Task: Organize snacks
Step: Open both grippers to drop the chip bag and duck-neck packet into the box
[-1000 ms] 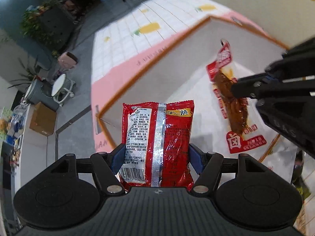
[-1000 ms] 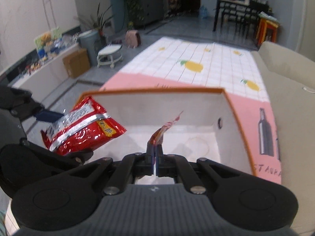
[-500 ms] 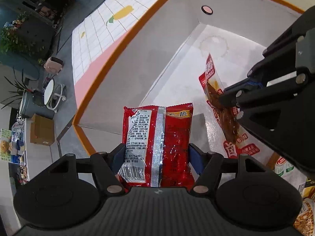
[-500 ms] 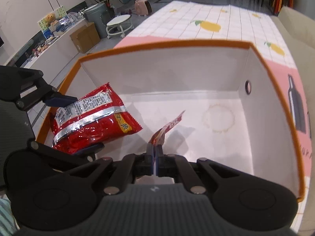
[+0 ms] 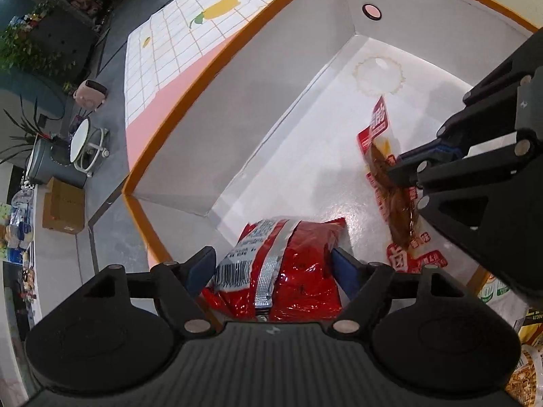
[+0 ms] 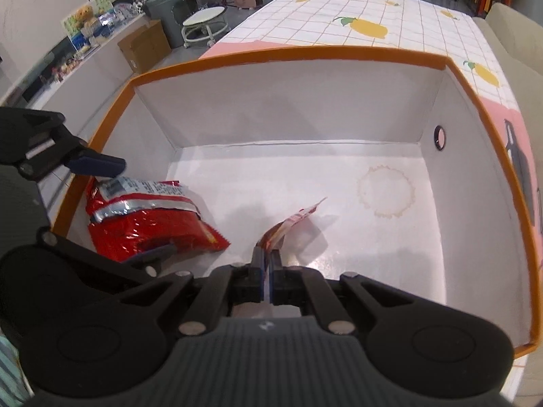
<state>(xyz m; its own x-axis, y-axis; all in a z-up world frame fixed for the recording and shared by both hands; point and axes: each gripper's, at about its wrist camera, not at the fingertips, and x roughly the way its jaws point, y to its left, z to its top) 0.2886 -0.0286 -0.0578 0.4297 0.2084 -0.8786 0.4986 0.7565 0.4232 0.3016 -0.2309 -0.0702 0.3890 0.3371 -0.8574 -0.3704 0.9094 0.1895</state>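
Note:
A white box with an orange rim (image 6: pixel 292 55) (image 5: pixel 190 101) takes up both views. A red snack bag (image 5: pixel 285 264) (image 6: pixel 149 217) lies on the box floor at its near left corner. My left gripper (image 5: pixel 271 261) stands around the bag with its jaws spread wider than the bag; it looks open. My right gripper (image 6: pixel 268 261) is shut on a thin clear-and-red meat snack packet (image 6: pixel 292 224) (image 5: pixel 393 183), held low over the box floor near the middle.
A brown ring stain (image 6: pixel 385 191) marks the box floor at the far right. A round hole (image 6: pixel 439 137) is in the right wall. More snack packs (image 5: pixel 522 366) lie outside the box at the right of the left wrist view. The tablecloth (image 6: pixel 356 10) has a lemon pattern.
Both grippers came down into the box. The red bag dropped from the left gripper's hold onto the box floor and the left jaws spread. The right gripper kept its packet.

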